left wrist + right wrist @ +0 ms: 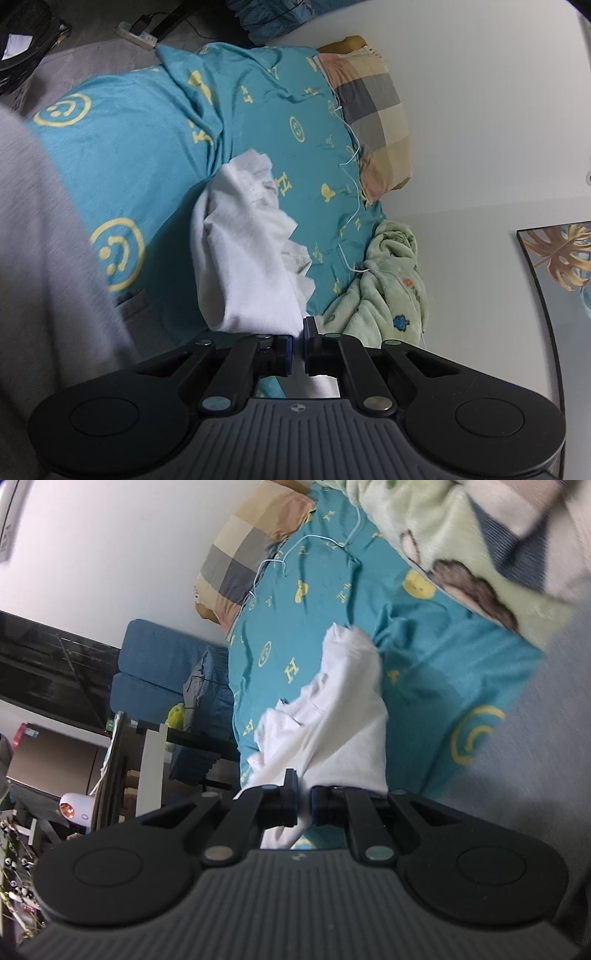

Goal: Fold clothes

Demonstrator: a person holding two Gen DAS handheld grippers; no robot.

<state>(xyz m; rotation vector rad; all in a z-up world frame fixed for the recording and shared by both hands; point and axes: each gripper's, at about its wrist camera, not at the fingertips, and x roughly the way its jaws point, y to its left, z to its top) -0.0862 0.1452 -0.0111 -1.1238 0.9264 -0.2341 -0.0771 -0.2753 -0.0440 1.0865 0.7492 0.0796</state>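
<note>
We pinch a white garment (243, 258) with both grippers: our left gripper (298, 341) and right gripper (304, 805) are each nearly closed on its cloth, bunched above the teal bedspread (147, 147)

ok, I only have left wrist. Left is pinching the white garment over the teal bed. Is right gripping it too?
Observer: Yes. The right gripper is shut on the white garment, with cloth running down between its fingers.
Operator: Is the garment flat on that side?
Observer: No. It is bunched and hangs from the grip above the teal sheet.
Operator: Anything beside the bed I can't see?
Observer: A blue sofa stands next to it, just below the checked pillow in the right wrist view.
Operator: Anything close to the right gripper?
Observer: A green fleece blanket lies on the bed past the garment; it looks blurred.
</note>
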